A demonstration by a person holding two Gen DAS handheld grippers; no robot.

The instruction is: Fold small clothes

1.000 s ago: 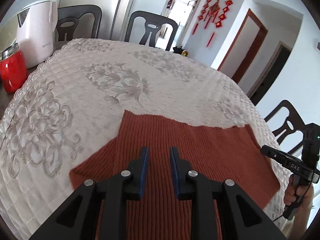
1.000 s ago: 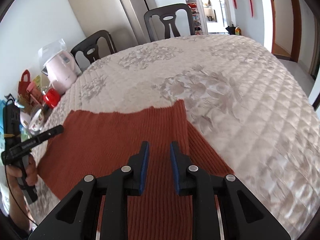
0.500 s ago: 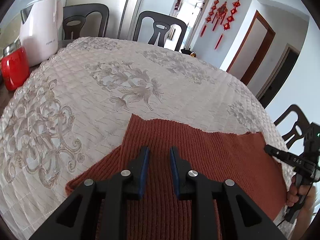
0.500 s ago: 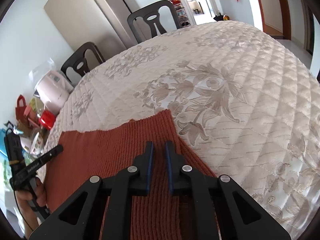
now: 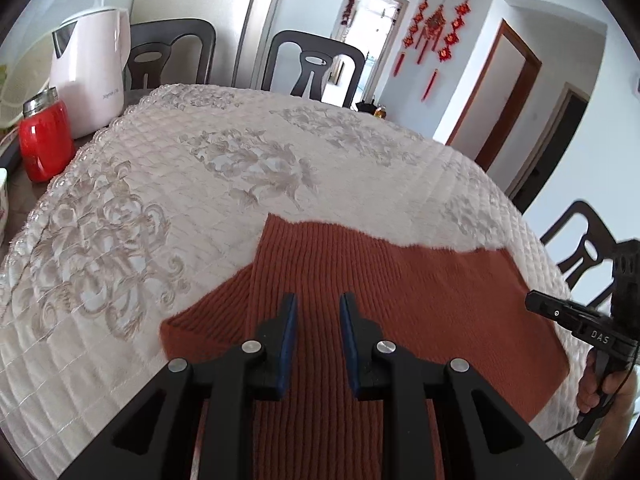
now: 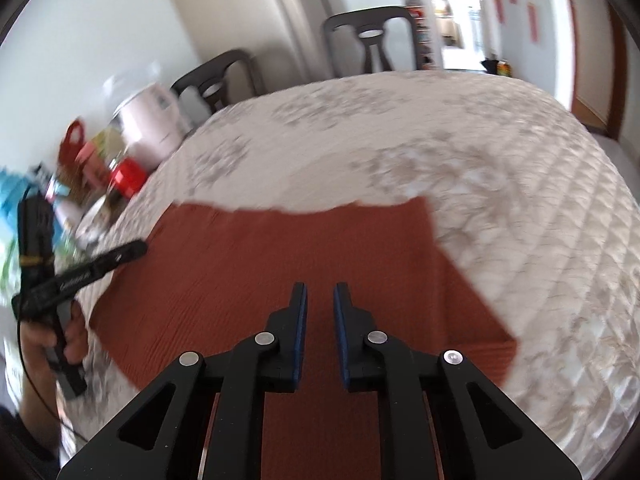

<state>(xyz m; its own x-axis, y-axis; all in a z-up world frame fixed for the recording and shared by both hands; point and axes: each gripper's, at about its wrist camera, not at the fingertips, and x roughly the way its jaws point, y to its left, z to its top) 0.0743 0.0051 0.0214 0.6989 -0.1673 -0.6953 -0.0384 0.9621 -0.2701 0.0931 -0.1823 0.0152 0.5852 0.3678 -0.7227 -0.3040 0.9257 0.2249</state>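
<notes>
The left gripper (image 5: 318, 306) hangs over the near part of a rust-red ribbed knit garment (image 5: 400, 292), its blue-padded jaws a little apart with nothing pinched between them; the knit lies flat underneath. The right gripper (image 6: 320, 296) hovers above the same garment (image 6: 280, 264), its jaws narrowly parted and opening, also with nothing between the pads. The garment is spread on the near side of a table covered by a cream quilted cloth (image 5: 200, 184) with a pale floral pattern. One sleeve is folded in across the body, leaving a slanted edge on each side and a raised corner at the far edge. In the left view the right gripper (image 5: 568, 316) shows at the garment's right edge, held by a hand (image 5: 600, 384). In the blurred right view the left gripper (image 6: 108, 260) shows at the opposite edge in the other hand (image 6: 60, 332). Farther off, at the table's left rim, stand a red jar (image 5: 44, 144) and a pale pink kettle (image 5: 92, 76). Beyond the table are dark chairs (image 5: 312, 64), and red ornaments (image 5: 432, 32) hang on the far wall.
</notes>
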